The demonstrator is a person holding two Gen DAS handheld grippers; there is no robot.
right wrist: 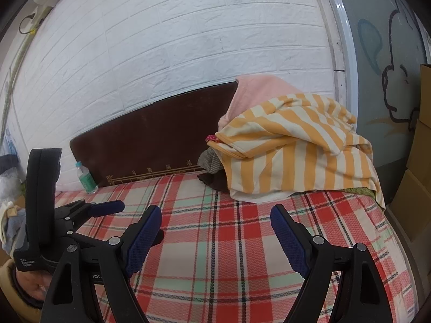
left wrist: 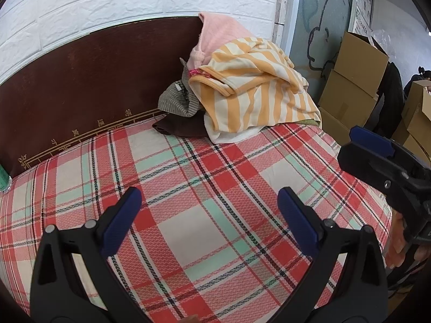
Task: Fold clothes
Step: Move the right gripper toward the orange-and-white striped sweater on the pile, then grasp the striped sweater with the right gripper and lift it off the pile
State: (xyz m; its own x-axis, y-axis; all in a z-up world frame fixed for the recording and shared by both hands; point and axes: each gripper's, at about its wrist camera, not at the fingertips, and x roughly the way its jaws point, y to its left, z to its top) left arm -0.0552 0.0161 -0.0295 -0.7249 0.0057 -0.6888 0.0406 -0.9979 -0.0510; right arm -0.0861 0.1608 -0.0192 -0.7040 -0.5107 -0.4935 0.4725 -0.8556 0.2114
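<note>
A heap of clothes lies at the far right of the plaid bed [left wrist: 188, 188]. An orange-and-cream striped garment [left wrist: 256, 91] is on top, with a pink garment [left wrist: 215, 37] behind it and grey striped [left wrist: 175, 102] and dark brown [left wrist: 180, 127] pieces under it. The heap also shows in the right wrist view, striped garment [right wrist: 296, 145] uppermost. My left gripper [left wrist: 210, 202] is open and empty above the bed, well short of the heap. My right gripper [right wrist: 215, 223] is open and empty, also short of the heap. The right gripper's body shows at the right edge of the left wrist view.
A dark brown headboard [left wrist: 94, 80] and white brick wall [right wrist: 188, 40] stand behind the bed. Cardboard boxes [left wrist: 350, 80] are stacked to the right of the bed. A plastic bottle [right wrist: 86, 177] stands at the bed's far left corner.
</note>
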